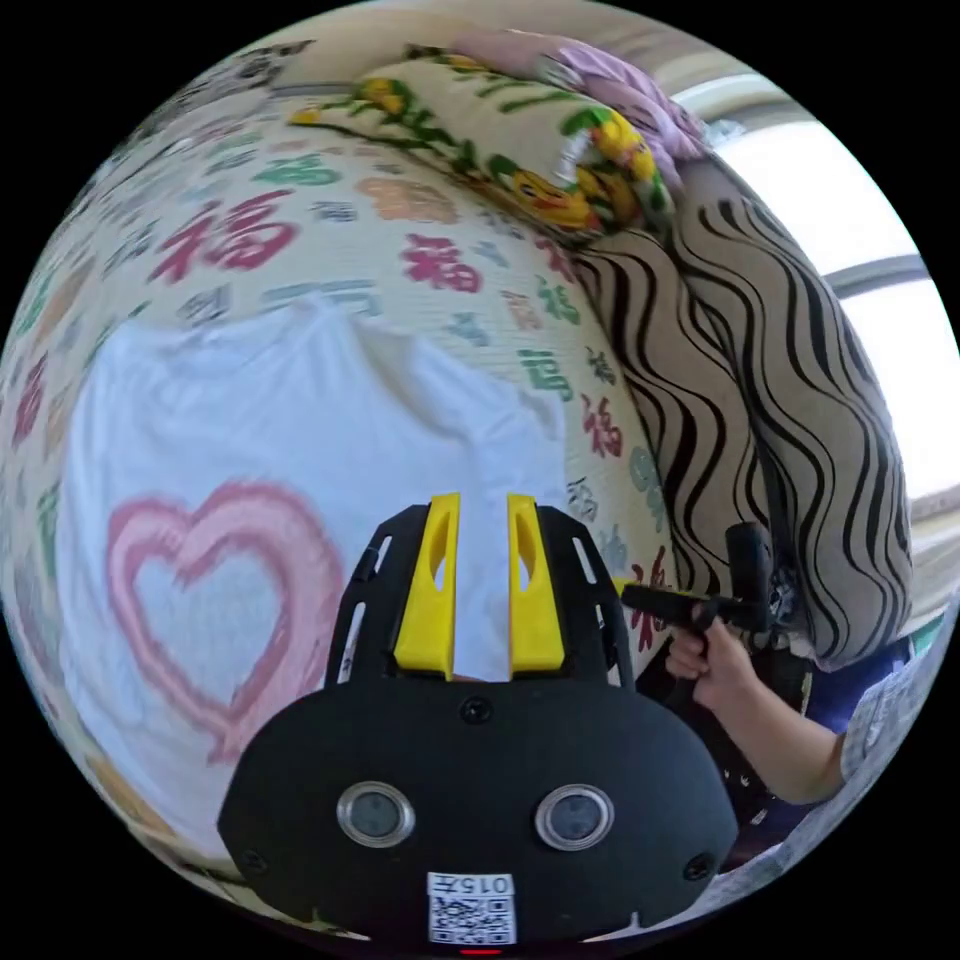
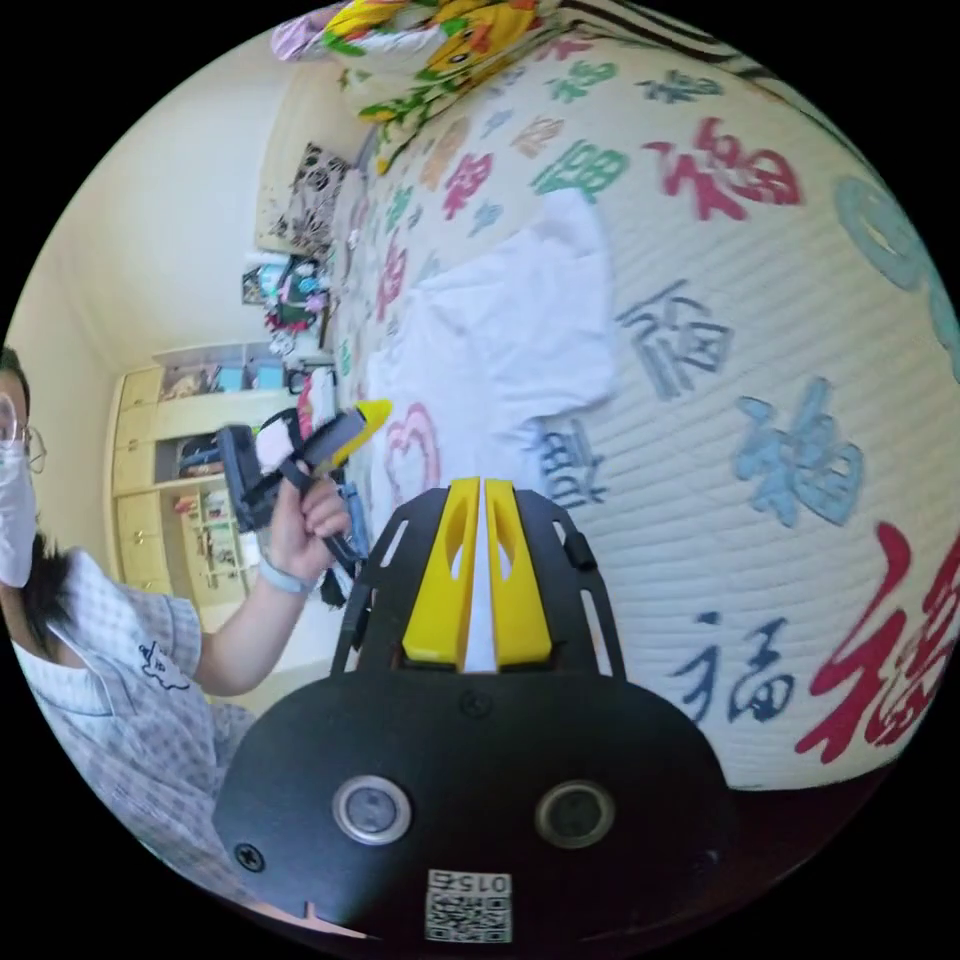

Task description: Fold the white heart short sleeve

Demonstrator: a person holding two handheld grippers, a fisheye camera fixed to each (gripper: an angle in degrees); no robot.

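Shirt [image 1: 300, 440] lies flat (shelves [image 2: 190, 440] beyond the person).

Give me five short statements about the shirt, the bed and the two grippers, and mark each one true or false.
1. The white short-sleeve shirt with a pink heart print lies spread on the character-printed bedspread. True.
2. The heart print is blue. False: it is pink.
3. The left gripper has its yellow fingers slightly apart over the shirt. True.
4. The right gripper grips a shirt sleeve. False: its fingers are nearly closed with nothing visibly between them.
5. A black-and-beige wavy-striped cushion lies beside the shirt's bedspread. True.
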